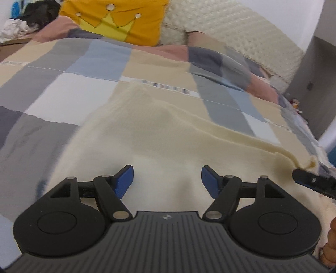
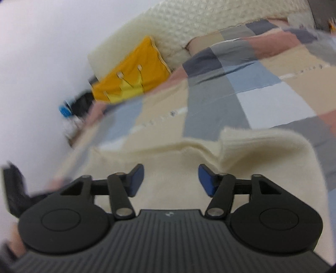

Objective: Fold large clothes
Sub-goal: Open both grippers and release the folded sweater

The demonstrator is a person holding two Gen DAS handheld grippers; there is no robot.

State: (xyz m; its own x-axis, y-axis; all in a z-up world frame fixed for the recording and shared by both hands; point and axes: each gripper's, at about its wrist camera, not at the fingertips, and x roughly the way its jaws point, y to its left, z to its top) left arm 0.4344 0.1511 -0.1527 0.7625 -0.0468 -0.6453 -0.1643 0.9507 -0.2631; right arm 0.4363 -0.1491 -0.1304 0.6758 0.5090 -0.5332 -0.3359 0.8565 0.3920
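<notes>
Nearest to us in the left wrist view, the left gripper [image 1: 167, 180] hangs over the cream sweater [image 1: 159, 142] with its blue pads spread wide and nothing between them. At the right edge of that view we see the tip of the right gripper [image 1: 315, 182] just beside a curled corner of the sweater; we cannot tell whether it touches the cloth.

In the right wrist view the right gripper [image 2: 171, 180] is also parted, a little narrower than the left, and it holds nothing; only the sweater's flat surface shows below the gap. The left gripper [image 2: 14, 189] appears as a dark blur at the left edge.

The sweater [image 2: 189, 159] lies on the near part of the bed, on the patchwork quilt [image 1: 73, 84]. In the left wrist view its long axis runs from the near left toward the far right, ending in a narrow folded edge that points at the bed's right side. In the right wrist view a thick folded layer is stacked at its far right corner.

Farther on, at the head of the bed, an orange cushion [image 1: 117, 19] with a yellow crown leans beside a cream textured pillow [image 1: 231, 27]. A heap of dark and white clothes [image 1: 27, 21] sits past the far left corner.
</notes>
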